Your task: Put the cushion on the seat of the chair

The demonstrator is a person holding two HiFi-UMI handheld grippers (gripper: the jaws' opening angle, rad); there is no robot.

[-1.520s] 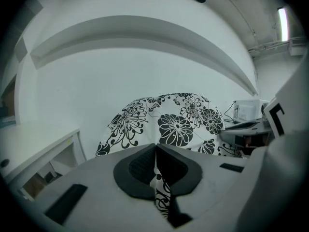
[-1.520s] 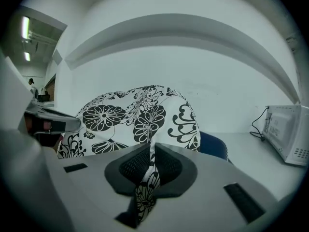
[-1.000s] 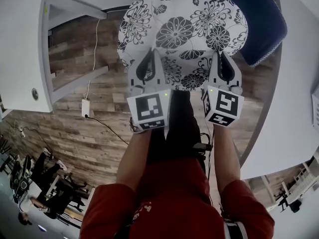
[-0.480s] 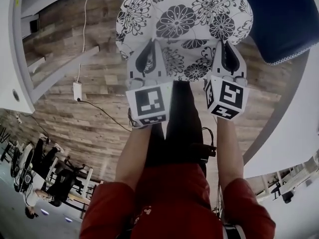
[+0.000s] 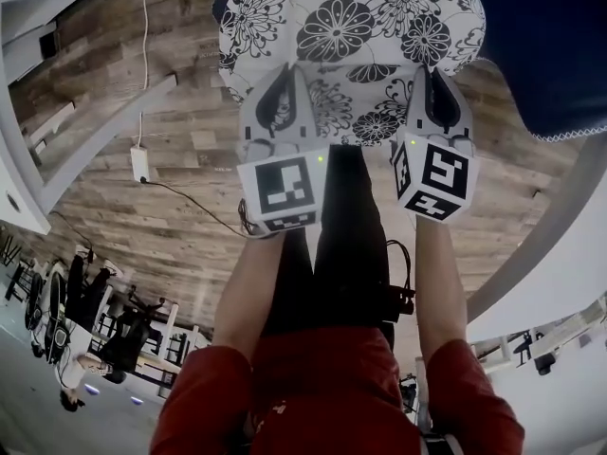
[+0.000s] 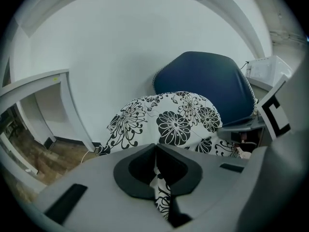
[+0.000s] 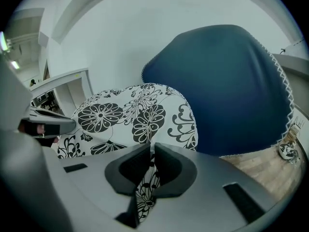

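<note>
At the top of the head view, the flowery cushion (image 5: 351, 36) hangs in the air over the wood floor (image 5: 190, 150). The left hand-held gripper (image 5: 279, 98) and the right hand-held gripper (image 5: 432, 93) each pinch its near edge, with the jaws squeezed tight on the cloth. The blue chair (image 5: 545, 45) sits in the upper right corner, just beside the cushion, and the cushion is not on it. So I think the person is carrying the cushion to the chair. Next it needs to go toward the upper right of the frame, over the seat, then down flat. Only then should both jaws let go.

In the right gripper view the chair (image 7: 231, 91) fills the right half, close behind the cushion (image 7: 135, 115). A white worktop (image 5: 560, 263) curves along the right side near the chair, so room looks tight there. A thin cable (image 5: 194, 207) and a white plug box (image 5: 139, 164) lie on the floor at the left, out of the way.
</note>
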